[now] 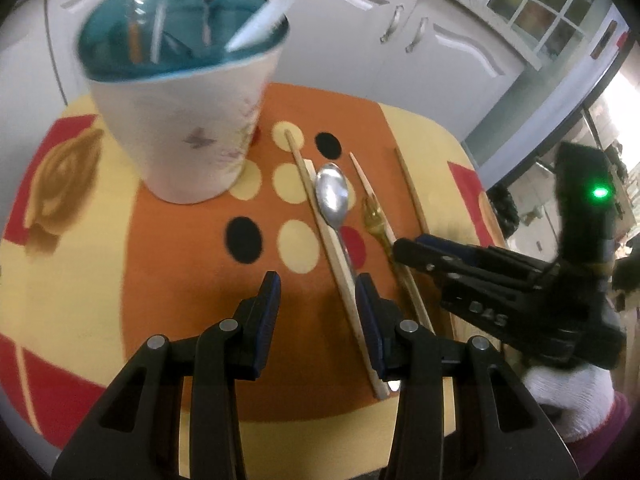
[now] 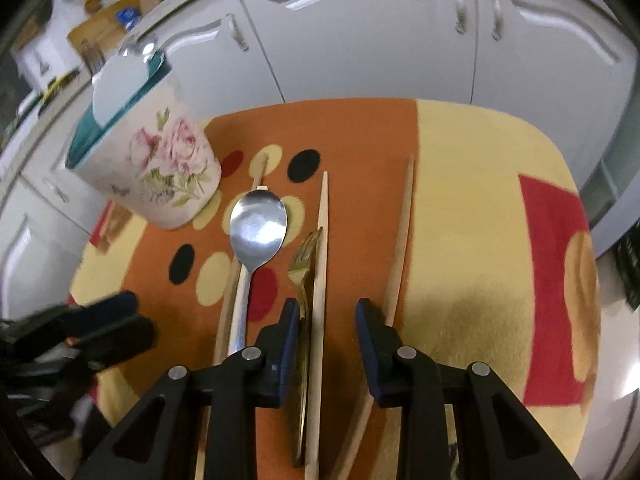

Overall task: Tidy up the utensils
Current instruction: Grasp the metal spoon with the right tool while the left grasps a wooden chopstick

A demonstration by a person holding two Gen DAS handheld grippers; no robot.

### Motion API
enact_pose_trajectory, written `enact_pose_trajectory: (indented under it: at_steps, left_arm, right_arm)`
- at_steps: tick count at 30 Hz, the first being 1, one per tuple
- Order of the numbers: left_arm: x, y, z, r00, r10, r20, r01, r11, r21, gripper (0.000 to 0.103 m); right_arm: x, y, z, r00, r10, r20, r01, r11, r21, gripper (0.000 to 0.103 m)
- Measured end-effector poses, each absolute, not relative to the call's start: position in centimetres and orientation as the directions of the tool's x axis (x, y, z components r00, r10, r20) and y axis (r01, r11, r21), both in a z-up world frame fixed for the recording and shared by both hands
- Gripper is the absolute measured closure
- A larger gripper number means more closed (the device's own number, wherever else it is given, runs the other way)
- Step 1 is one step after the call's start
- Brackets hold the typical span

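A flowered utensil holder (image 1: 188,128) with a teal inside is seen at 11 o'clock on the patterned mat (image 1: 80,280) in the left wrist view, already stocked with a fork, spoons and a white plastic piece (blurred, not told apart further). The loose utensils are laid side by side at the mat's centre: a pale chopstick (image 1: 340,264), a steel spoon (image 1: 333,196) just right of it, a gold fork (image 1: 376,220), another pale chopstick (image 1: 366,180) and a darker wooden chopstick (image 1: 412,192) at 3 o'clock of the row. The left gripper (image 1: 318,282) is held above the mat with jaws parted, the first chopstick and the spoon handle seen between them, nothing pinched. The right gripper (image 2: 327,308) is held low over the row, jaws spread and gripping nothing; in its own view the gold fork handle and pale chopstick lie by the left pad (image 2: 290,344), the dark chopstick passing behind the right one (contact cannot be told). A white-gloved hand (image 1: 568,396) is seen at 4 o'clock behind it. White cabinet doors (image 2: 360,40) fill the 12 o'clock background.
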State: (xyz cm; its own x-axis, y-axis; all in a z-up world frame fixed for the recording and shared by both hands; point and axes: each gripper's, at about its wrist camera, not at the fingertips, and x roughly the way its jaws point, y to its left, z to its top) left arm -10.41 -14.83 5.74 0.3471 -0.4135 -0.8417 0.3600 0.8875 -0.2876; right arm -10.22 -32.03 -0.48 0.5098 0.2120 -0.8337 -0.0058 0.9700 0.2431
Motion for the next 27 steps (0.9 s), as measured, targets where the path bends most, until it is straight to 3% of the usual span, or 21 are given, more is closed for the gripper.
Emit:
enact_pose_trajectory:
  at_steps: [4,12,17,27]
  left_arm:
    - [-9.6,-16.2,4.4,0.318,-0.41,-0.855,0.363,0.886,-0.29,0.066]
    - [-8.4,-17.0,2.9,0.285,-0.436,-0.854,0.367,0.872,-0.323,0.094]
    - [-8.9,-16.2,3.3,0.3,-0.428,-0.853,0.387,0.872,-0.301,0.102]
    - [-10.3,-13.2,3.1,0.275,-0.397,-0.876,0.373,0.884,-0.283,0.103]
  right_arm:
    - [-10.6,-33.1,0.3,0.514,0.23,-0.826,0.018,0.96,0.278,0.075]
    - [-10.7,-33.3,1.7,0.529,0.259,-0.808,-0.001,0.952,0.305,0.074]
    - [-10.5,-32.6,1.9,0.529,0.27,-0.804,-0.02,0.952,0.306,0.074]
    - [-10.0,-29.9,2.1,0.495,0.333,-0.802,-0.133,0.942,0.31,0.076]
